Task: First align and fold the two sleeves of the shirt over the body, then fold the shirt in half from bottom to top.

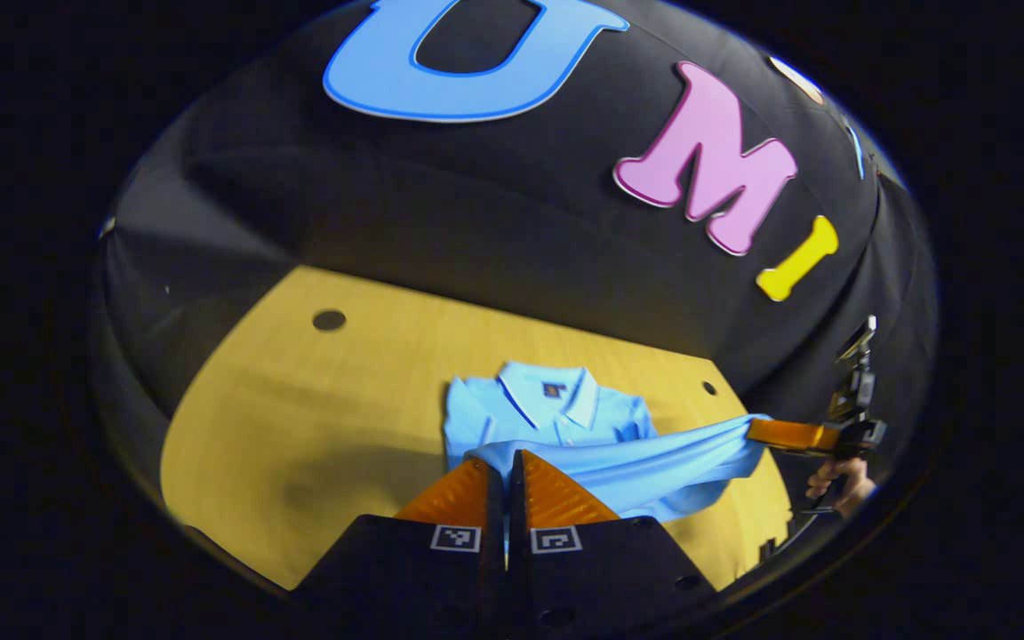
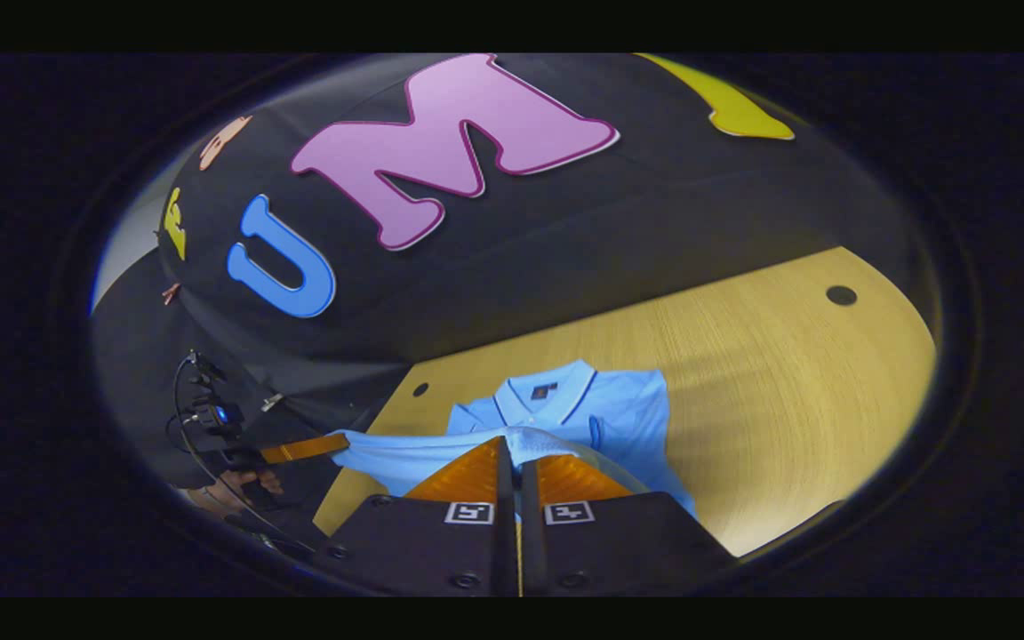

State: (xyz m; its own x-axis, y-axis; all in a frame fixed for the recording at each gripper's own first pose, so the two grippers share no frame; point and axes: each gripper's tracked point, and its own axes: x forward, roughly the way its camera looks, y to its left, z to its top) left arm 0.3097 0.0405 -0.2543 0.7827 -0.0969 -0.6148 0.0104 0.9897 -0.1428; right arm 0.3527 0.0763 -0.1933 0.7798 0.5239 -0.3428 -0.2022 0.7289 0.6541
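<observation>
**Hem lifted, ready for the bottom-to-top fold**

The shirt lay collar-up toward the booth wall on the bench, its sleeves apparently already folded onto the body. Its bottom hem was raised off the bench and stretched between the two grippers, on the side of the shirt away from the collar. The left gripper had its fingers pressed together on one hem corner; the right gripper likewise pinched the other corner, fingers closed on the cloth. In the left gripper view a hand held the far gripper beyond the shirt's edge.

The step in hand looked like the final fold. Doing it well would mean keeping the hem taut and level, carrying both corners toward the collar together, and setting them down square with the shoulders before letting go.
</observation>
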